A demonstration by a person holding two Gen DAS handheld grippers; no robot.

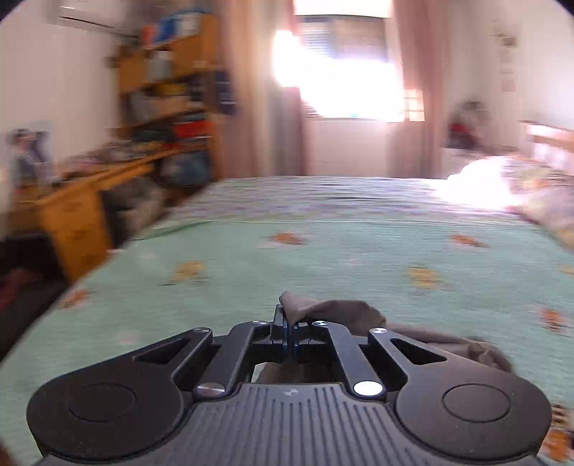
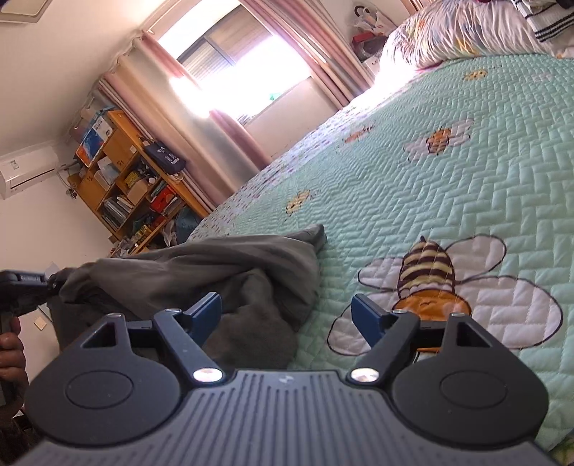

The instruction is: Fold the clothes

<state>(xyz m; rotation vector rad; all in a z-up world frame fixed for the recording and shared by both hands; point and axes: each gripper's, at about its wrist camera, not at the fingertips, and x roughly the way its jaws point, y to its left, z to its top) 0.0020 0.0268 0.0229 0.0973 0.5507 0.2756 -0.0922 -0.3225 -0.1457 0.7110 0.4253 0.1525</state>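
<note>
A crumpled grey garment (image 2: 222,272) lies on the green quilted bedspread (image 2: 448,186). In the left wrist view my left gripper (image 1: 290,328) is shut on a corner of that grey garment (image 1: 344,312), with a fold of cloth sticking up above the pinched pads. The rest of the cloth trails off to the right below it. The right wrist view shows the left gripper (image 2: 50,283) at the far left edge, lifting the garment's edge there. My right gripper (image 2: 287,315) hovers open just above the garment's near edge, nothing between its blue pads (image 2: 206,315).
The bedspread (image 1: 323,251) carries a bee pattern. A wooden desk and shelf unit (image 1: 150,118) stand left of the bed. Curtains and a bright window (image 1: 340,71) fill the far wall. Pillows and bedding (image 2: 466,28) pile at the bed's head. A hand (image 2: 12,355) shows at the left edge.
</note>
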